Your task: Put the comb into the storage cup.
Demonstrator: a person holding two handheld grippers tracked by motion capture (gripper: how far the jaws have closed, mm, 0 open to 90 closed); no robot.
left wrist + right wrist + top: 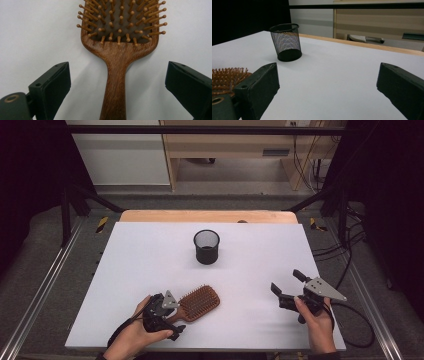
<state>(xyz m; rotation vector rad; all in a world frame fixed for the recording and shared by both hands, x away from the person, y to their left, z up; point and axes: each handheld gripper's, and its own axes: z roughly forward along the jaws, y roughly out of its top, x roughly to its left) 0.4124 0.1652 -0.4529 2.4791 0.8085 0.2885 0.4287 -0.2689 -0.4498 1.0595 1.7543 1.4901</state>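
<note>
While my left gripper [167, 312] sits over the wooden paddle hairbrush [197, 304], nothing is grasped yet: its jaws are spread wide, one on each side of the brush handle [113, 90], neither pad touching wood. Handle runs straight down the middle of the left gripper view, so the gap is centred on it.

Brush lies flat on the white table [150, 265], bristles [122, 17] up, near the front edge, left of centre. Long axis is diagonal in the high view: handle end toward me and to the left, under my left hand [135, 332]; head pointing away and to the right, roughly toward the black mesh cup [206, 246]. Left hand is clearly the nearer one; the pick is its job.

My right gripper [290, 290] is released too, jaws wide apart, holding nothing. It hovers near the front right of the table, well apart from the brush, aimed toward the cup [286, 42]. Bristle edge shows at the left of the right gripper view.

My read: next move is closing the left jaws across the handle, squeezing its narrow sides. Alignment looks good. Handle is slim, so the pads have far to travel.

Room: open table between brush and cup, nothing in the path. Cup stands upright, mid-table, toward the far side. Front table edge is close behind my left hand, so lift up and forward, not back. Right edge is near the right gripper.
</note>
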